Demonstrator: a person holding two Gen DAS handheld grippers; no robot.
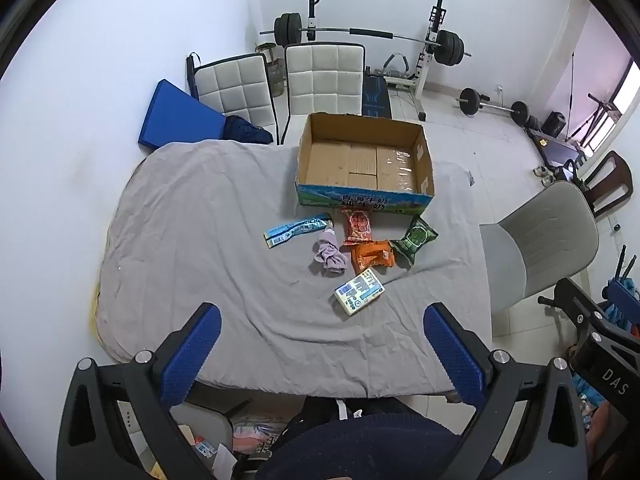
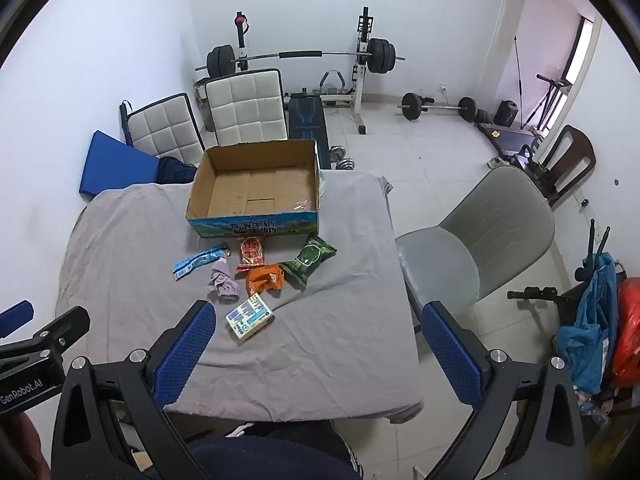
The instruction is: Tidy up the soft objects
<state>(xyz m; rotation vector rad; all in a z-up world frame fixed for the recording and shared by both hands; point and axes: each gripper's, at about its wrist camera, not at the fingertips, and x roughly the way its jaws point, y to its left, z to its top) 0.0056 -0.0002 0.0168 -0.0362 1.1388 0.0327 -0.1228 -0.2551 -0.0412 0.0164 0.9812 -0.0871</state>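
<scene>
Left wrist view shows the left tool [image 1: 322, 354] with jaws wide apart and nothing between them, above the near edge of the grey-covered counter [image 1: 200, 240]. The right tool [image 2: 316, 350] is equally spread and holds nothing. Farther on lie a white-blue packet [image 1: 360, 291], a lilac cloth [image 1: 330, 254], orange [image 1: 373, 256], red [image 1: 359, 226] and green [image 1: 416, 240] snack bags and a blue strip packet [image 1: 298, 229]. Behind them stands the open cardboard box [image 1: 364, 196].

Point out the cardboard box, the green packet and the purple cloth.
cardboard box [image 1: 362, 194], left wrist view, printed front wall
green packet [image 1: 416, 239], left wrist view, middle
purple cloth [image 2: 223, 282], right wrist view, bunched middle
</scene>
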